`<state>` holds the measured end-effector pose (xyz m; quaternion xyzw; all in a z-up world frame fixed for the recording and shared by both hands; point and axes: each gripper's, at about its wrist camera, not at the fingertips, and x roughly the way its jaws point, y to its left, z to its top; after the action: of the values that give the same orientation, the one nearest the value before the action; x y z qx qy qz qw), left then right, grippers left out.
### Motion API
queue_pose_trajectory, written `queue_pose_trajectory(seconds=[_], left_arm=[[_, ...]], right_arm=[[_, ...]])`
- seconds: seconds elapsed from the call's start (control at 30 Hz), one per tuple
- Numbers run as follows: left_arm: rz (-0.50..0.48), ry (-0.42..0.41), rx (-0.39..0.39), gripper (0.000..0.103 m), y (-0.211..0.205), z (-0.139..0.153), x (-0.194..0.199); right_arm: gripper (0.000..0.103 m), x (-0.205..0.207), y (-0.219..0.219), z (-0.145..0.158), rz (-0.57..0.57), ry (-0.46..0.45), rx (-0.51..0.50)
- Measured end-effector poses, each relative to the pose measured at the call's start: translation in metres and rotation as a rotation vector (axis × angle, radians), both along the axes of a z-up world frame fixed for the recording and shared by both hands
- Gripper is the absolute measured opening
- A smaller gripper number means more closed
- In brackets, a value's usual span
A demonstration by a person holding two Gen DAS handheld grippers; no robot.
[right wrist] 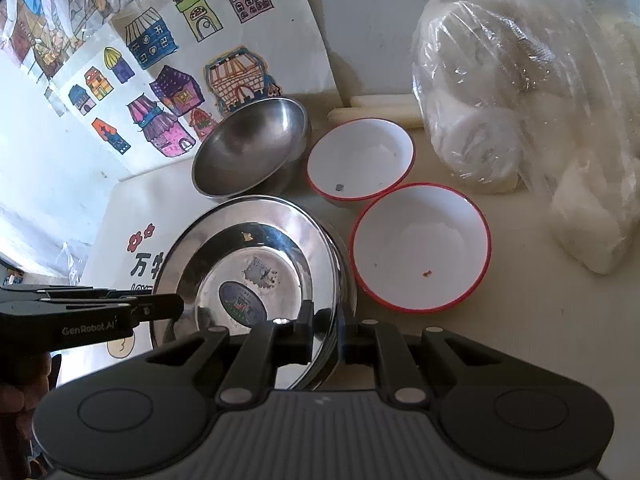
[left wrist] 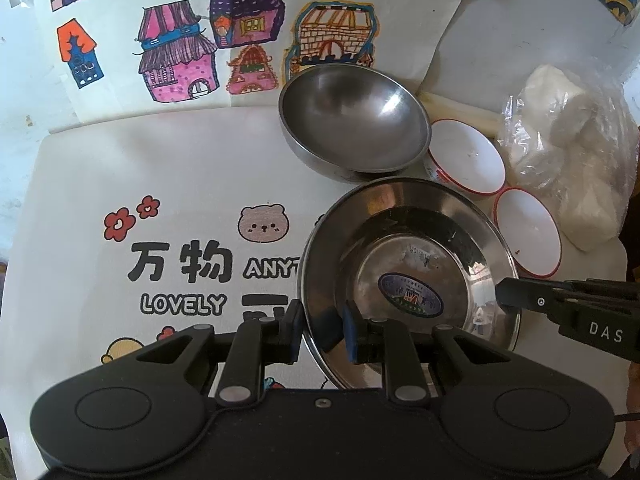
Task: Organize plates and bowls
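Observation:
A steel plate [left wrist: 412, 240] with a blue sticker sits on the printed cloth, also in the right wrist view [right wrist: 256, 236]. My left gripper [left wrist: 322, 330] is shut on its left rim. My right gripper [right wrist: 326, 334] is shut on its right rim, where stacked rims show beneath; it also shows in the left wrist view [left wrist: 510, 294]. A steel bowl [left wrist: 352, 116] stands tilted just beyond the plate [right wrist: 250, 146]. Two white bowls with red rims [right wrist: 360, 158] [right wrist: 420, 246] stand right of the plate, also in the left wrist view [left wrist: 466, 154] [left wrist: 526, 232].
A plastic bag of white items [right wrist: 520, 112] lies at the right [left wrist: 568, 140]. A pale stick [right wrist: 380, 110] lies behind the bowls. Paper sheets with drawn houses [left wrist: 200, 40] cover the back. The cloth with printed words [left wrist: 160, 200] spreads to the left.

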<state>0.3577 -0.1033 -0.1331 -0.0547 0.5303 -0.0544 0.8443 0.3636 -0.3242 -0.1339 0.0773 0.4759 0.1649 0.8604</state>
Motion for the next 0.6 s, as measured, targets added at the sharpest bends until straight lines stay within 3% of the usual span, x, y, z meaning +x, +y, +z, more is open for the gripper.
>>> queue_pose_trajectory(seconds=[0.6], left_arm=[[0.049,0.040,-0.010,0.023,0.0017,-0.0088,-0.0004]], right_arm=[[0.015,0.0021,0.0012,-0.0012,0.003,0.005,0.004]])
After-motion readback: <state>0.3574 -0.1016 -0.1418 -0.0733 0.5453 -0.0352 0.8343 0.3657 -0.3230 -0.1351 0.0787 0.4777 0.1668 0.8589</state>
